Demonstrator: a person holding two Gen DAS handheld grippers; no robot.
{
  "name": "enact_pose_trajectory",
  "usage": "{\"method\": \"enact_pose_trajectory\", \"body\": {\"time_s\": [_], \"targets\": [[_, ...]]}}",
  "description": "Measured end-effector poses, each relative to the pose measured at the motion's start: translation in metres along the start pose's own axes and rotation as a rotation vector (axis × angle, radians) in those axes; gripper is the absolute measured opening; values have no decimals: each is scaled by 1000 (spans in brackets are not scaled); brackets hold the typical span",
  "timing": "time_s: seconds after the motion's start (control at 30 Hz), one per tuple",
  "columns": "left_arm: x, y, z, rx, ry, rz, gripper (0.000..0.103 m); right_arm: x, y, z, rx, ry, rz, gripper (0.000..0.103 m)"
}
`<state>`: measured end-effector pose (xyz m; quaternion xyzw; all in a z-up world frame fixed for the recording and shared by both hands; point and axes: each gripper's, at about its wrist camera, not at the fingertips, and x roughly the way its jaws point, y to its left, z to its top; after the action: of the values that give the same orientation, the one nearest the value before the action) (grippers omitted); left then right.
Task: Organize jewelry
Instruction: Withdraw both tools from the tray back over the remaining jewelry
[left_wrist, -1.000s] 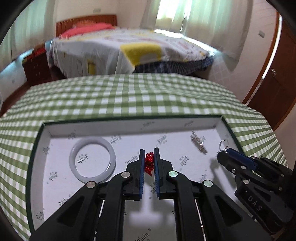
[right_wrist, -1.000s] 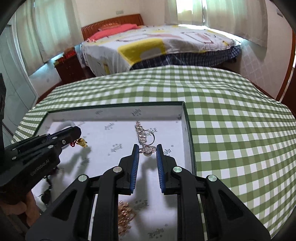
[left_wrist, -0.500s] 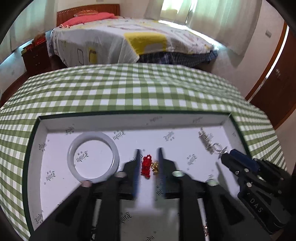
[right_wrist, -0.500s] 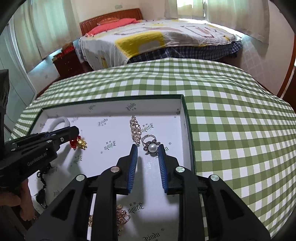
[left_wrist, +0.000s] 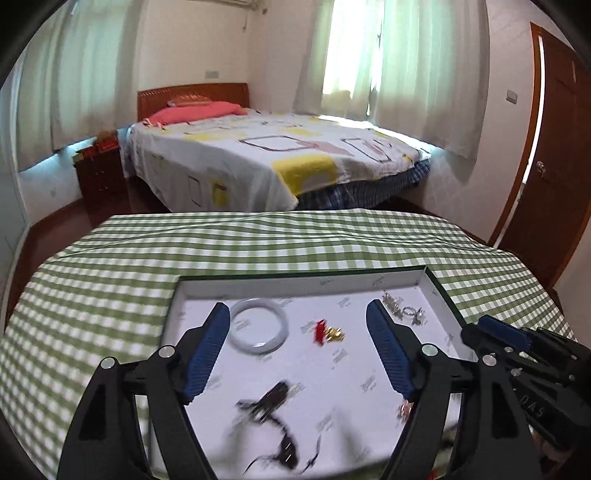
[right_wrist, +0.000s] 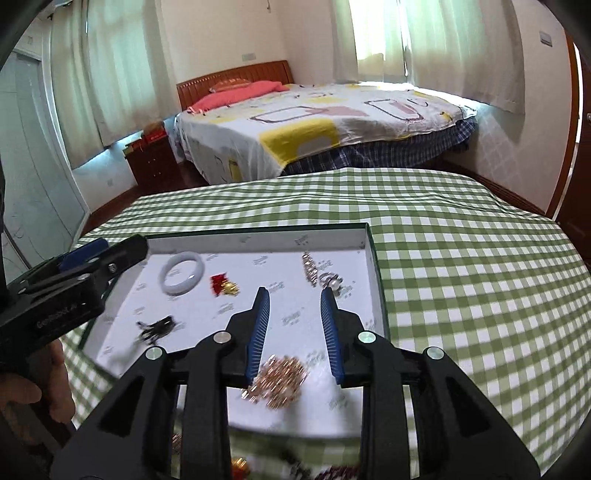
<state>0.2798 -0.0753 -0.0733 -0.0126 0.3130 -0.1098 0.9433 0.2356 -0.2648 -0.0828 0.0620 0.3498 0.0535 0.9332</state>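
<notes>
Jewelry lies in the tray (left_wrist: 441, 295) on the checked surface (right_wrist: 461, 258): bangle (left_wrist: 258, 328), red charm (right_wrist: 218, 283), ring (right_wrist: 332, 282). Left tool (left_wrist: 297, 312) and right tool (right_wrist: 294, 295) both spread, holding nothing.

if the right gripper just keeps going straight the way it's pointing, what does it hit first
Probably the pearl ring lying in the tray, just ahead of the open right gripper. Depth is hard to judge.

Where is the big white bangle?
The white bangle lies flat in the tray, toward its far left part, just left of the red and gold charm.
</notes>
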Motion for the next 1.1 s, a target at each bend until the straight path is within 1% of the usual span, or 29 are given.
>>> {"method": "enact_pose_trajectory", "body": {"time_s": [0.17,0.37,0.47,0.63,0.87,0.97,1.0,1.03,1.1], "targets": [[-26,20,-14,-37,1,32,74,-22,13,-23,-23,-2,11,29],[-56,30,-47,-36,8,90,75,-37,25,-66,-45,45,24,29],[-65,30,-67,-26,25,104,75,-36,28,-88,-51,89,36,29],[-73,35,-93,-30,61,125,75,-31,36,-111,-67,144,50,29],[-74,43,-117,-47,111,142,75,-21,41,-123,-85,185,50,27],[-72,43,-121,-49,121,142,75,-19,45,-124,-113,181,32,23],[-71,43,-121,-49,127,138,75,-19,45,-124,-119,180,27,16],[-70,41,-123,-49,130,135,75,-19,45,-125,-124,181,24,13],[-69,39,-123,-49,134,125,75,-19,45,-125,-128,180,23,11]]}}
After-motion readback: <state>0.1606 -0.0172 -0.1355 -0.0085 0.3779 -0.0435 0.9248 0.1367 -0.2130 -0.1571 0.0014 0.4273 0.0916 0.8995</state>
